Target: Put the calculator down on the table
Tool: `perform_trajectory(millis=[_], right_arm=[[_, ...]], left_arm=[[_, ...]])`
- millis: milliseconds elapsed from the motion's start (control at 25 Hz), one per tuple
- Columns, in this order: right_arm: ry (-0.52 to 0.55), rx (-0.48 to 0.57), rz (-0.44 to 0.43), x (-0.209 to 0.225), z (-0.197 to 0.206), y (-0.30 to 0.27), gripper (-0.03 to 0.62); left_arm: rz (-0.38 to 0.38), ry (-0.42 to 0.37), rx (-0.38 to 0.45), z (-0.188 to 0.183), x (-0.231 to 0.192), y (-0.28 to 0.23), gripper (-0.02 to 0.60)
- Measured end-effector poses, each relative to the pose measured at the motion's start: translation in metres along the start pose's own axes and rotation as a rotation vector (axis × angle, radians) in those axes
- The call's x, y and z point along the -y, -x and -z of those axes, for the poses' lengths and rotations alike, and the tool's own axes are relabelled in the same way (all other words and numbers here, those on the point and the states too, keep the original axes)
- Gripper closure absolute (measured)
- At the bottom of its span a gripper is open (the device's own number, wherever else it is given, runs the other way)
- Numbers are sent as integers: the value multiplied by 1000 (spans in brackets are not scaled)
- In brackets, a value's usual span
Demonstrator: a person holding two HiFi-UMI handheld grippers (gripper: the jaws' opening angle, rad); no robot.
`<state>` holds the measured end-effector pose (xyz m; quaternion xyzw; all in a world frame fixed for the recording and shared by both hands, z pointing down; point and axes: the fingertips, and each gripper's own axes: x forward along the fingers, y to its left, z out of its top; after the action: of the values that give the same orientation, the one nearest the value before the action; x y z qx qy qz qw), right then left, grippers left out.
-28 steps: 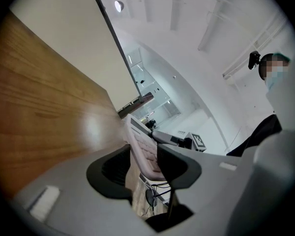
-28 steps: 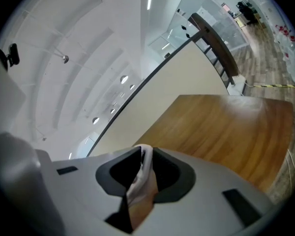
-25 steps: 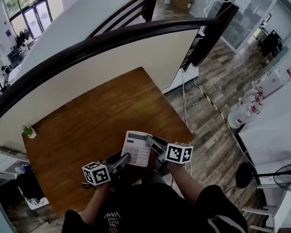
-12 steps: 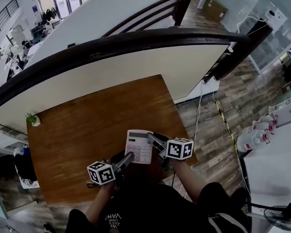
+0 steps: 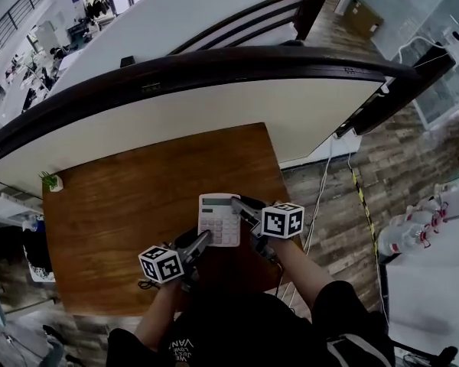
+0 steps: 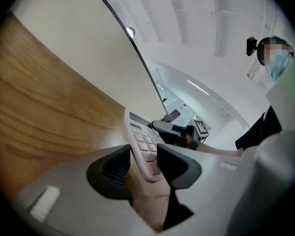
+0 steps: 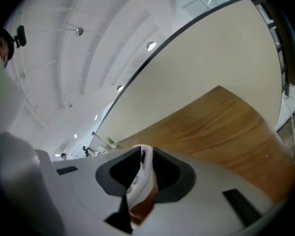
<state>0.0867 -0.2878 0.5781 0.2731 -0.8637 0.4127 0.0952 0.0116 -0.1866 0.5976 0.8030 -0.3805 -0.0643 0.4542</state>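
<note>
A white calculator (image 5: 219, 219) with a dark display hangs just above the near right part of the brown wooden table (image 5: 138, 197), keys up. My left gripper (image 5: 202, 241) is shut on its near left corner. In the left gripper view the calculator (image 6: 140, 139) stands slanted between the two dark jaws of that gripper (image 6: 143, 152). My right gripper (image 5: 238, 208) is shut on the calculator's right edge. In the right gripper view the thin white calculator (image 7: 137, 181) shows edge-on in that gripper (image 7: 147, 156).
A small potted plant (image 5: 50, 182) stands at the table's far left corner. A curved cream partition (image 5: 237, 105) with a dark rail runs behind the table. Cables (image 5: 321, 197) and white canisters (image 5: 404, 235) lie on the plank floor to the right.
Both grippers have carried the calculator forward, farther in over the table and slightly lower. The grips look the same.
</note>
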Motion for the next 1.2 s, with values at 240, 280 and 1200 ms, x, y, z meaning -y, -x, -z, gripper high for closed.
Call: perform_trajectory(millis=[240, 280, 1200], right_arm=[[54, -28, -44, 19, -22, -27, 522], [65, -33, -48, 22, -26, -31, 522], [186, 29, -2, 93, -111, -88, 517]], left_arm=[[-38, -13, 36, -17, -18, -22, 423], [-44, -16, 39, -20, -21, -26, 423], [-167, -188, -50, -88, -68, -114, 422]])
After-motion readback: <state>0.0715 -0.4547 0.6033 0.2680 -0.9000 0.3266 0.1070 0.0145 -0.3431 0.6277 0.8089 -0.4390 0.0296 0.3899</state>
